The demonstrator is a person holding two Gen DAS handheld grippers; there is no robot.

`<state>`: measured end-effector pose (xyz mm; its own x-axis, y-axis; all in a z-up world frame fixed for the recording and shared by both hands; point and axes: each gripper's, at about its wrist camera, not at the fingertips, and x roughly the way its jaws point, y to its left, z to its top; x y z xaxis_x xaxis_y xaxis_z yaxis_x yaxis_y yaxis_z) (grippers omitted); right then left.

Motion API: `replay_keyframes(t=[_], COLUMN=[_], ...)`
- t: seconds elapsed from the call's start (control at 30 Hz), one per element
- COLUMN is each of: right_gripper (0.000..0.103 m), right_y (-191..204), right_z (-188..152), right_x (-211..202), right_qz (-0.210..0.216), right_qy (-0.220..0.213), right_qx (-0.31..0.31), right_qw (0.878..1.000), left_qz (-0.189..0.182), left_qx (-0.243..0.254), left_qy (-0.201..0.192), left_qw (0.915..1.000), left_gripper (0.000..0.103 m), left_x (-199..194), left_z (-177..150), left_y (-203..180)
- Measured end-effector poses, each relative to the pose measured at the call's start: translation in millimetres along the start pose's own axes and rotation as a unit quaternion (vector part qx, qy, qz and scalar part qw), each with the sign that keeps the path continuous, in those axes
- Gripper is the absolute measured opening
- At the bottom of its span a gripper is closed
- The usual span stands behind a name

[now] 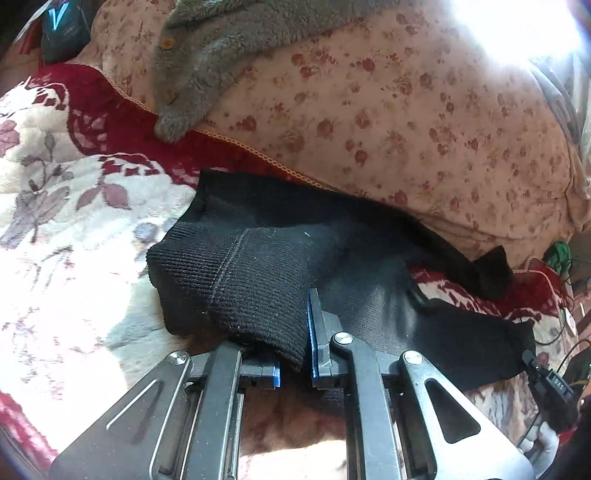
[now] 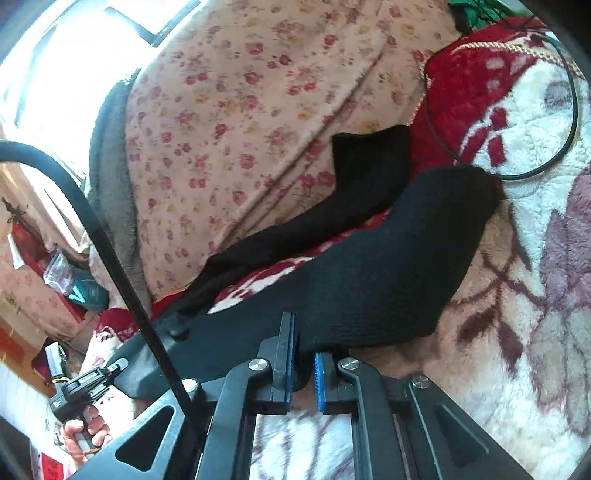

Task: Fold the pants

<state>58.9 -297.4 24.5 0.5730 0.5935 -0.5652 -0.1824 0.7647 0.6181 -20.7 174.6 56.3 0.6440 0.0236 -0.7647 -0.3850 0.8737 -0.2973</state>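
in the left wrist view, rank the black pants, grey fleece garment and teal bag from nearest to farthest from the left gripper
1. black pants: clamped in the left gripper, at its fingers.
2. grey fleece garment: beyond the pants, upper centre, draped over the floral quilt.
3. teal bag: far upper-left corner, behind the quilt's edge.

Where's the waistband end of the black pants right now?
In the left wrist view, the ribbed waistband lies low and centre on the floral blanket, its edge between the left gripper fingers.

Daylit scene, fisheye warp on both wrist views.
Blown-out glare at 1 o'clock left view, 11 o'clock right; edges curve, darken; black pants (image 1: 258,266) lose detail.
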Motion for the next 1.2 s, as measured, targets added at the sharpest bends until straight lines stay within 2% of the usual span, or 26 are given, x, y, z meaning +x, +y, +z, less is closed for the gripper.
replay_keyframes(t=[0.2, 0.43, 0.6, 0.67, 0.73, 0.8, 0.9, 1.0, 1.13, 1.2], right_gripper=[0.008, 0.008, 0.008, 0.008, 0.009, 0.016, 0.02, 0.029, 0.03, 0.03], right_y=[19.2, 57.9, 80.3, 77.5, 63.3, 47.8, 29.0, 23.3, 6.6, -6.5], right_z=[-19.8, -54.2, -72.2, -79.3, -84.8, -88.5, -89.2, -80.5, -69.0, -66.0], right_x=[-11.5, -12.6, -7.4, 2.2, 12.5, 20.8, 16.5, -5.3, -34.7, -43.5], right_qz=[0.023, 0.056, 0.071, 0.064, 0.056, 0.05, 0.079, 0.049, 0.007, 0.001], right_qy=[0.026, 0.082, 0.114, 0.127, 0.134, 0.146, 0.14, 0.117, 0.094, 0.084], right_qx=[-0.01, -0.041, -0.063, -0.059, -0.019, 0.02, 0.072, 0.048, 0.043, 0.057], right_qw=[0.999, 0.994, 0.989, 0.988, 0.989, 0.988, 0.984, 0.991, 0.995, 0.995], left_qz=[0.013, 0.043, 0.07, 0.085, 0.104, 0.117, 0.113, 0.119, 0.126, 0.139], left_qx=[0.006, 0.002, -0.013, -0.007, 0.001, 0.006, 0.004, -0.005, -0.022, -0.009], left_qy=[-0.008, -0.005, 0.017, 0.028, 0.025, 0.024, 0.027, 0.02, 0.001, -0.015], left_qw=[0.9999, 0.9991, 0.9973, 0.996, 0.9942, 0.9928, 0.9932, 0.9927, 0.9919, 0.9901], left_gripper=[0.01, 0.01, 0.01, 0.01, 0.015, 0.019, 0.023, 0.03, 0.03, 0.03], left_x=[-38.5, -81.9, -79.8, -68.2, -59.6, -55.1, -58.4, -70.1, -90.9, -103.9], left_z=[-2.0, -18.2, -39.9, -50.7, -58.5, -61.6, -59.7, -57.0, -56.9, -59.2], left_y=[24.9, 65.5, 94.3, 96.2, 95.6, 93.8, 96.3, 104.1, 109.9, 104.5])
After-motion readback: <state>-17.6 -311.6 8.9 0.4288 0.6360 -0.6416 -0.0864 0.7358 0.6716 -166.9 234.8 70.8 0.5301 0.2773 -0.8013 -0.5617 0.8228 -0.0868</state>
